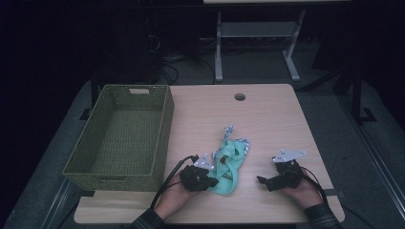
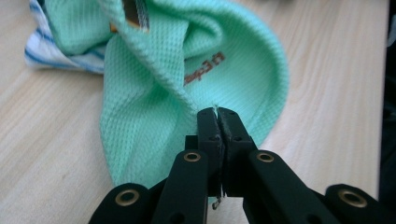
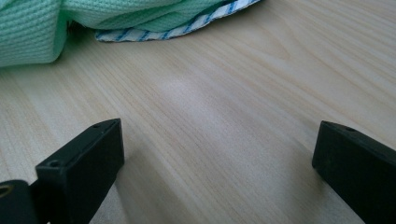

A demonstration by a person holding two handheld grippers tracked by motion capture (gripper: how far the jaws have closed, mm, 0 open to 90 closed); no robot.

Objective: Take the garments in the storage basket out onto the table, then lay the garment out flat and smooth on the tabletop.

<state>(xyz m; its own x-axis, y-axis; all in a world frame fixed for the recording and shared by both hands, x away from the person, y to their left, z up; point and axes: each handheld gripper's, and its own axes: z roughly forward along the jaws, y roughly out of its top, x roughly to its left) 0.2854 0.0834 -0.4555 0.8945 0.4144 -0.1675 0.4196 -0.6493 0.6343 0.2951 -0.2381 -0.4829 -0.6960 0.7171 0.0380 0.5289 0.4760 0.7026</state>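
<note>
Your wooden surface (image 1: 267,114) has a big green wicker basket (image 1: 122,136) along its left side. Next to it, near the middle of the front half, the mint green cloth (image 1: 229,164) lies bunched up on top of a blue-striped white cloth (image 1: 242,143). Your left gripper (image 1: 210,182) is clamped tight on a fold of the green one at its near edge. Your right gripper (image 1: 260,180) sits off to the right on the bare wood, jaws spread wide, nothing between them.
</note>
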